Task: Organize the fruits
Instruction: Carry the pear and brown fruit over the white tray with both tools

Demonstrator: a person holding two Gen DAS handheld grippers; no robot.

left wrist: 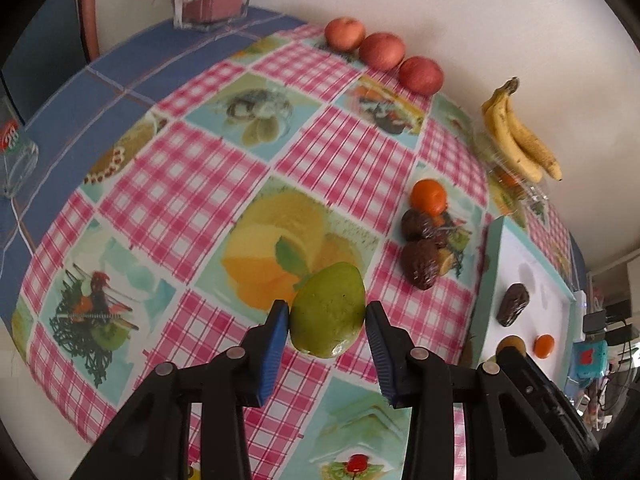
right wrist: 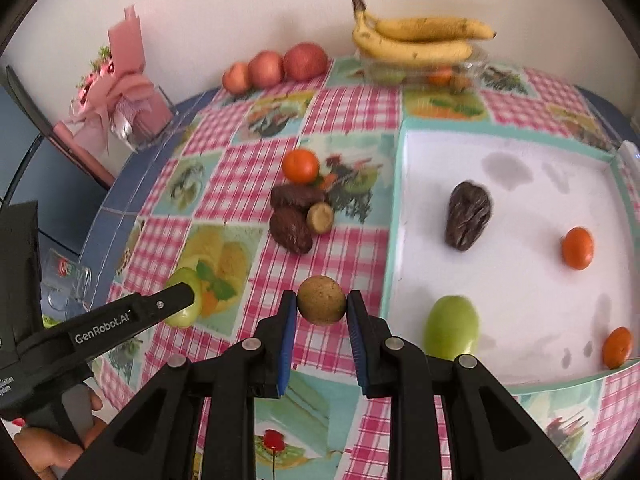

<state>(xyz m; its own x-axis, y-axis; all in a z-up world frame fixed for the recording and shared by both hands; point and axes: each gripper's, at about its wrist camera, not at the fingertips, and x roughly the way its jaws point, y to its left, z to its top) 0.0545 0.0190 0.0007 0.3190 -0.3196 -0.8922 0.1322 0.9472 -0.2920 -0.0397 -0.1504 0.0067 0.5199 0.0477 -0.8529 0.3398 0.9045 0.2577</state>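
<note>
My left gripper (left wrist: 326, 314) is shut on a green fruit (left wrist: 327, 309) above the checked tablecloth; it also shows in the right wrist view (right wrist: 185, 299). My right gripper (right wrist: 322, 301) is shut on a round brown fruit (right wrist: 321, 299) just left of the white tray (right wrist: 516, 184). The tray holds a dark date (right wrist: 468, 215), two tangerines (right wrist: 577, 248) and a green fruit (right wrist: 451, 332). On the cloth lie a tangerine (right wrist: 301, 165), two dates (right wrist: 291, 230) and a small brown fruit (right wrist: 320, 217).
Three red apples (right wrist: 276, 66) stand along the back wall. Bananas (right wrist: 416, 40) rest on a clear plastic box (right wrist: 420, 72) holding more fruit. A pink gift bouquet (right wrist: 116, 96) and a glass mug (right wrist: 66, 284) stand at the left on the blue surface.
</note>
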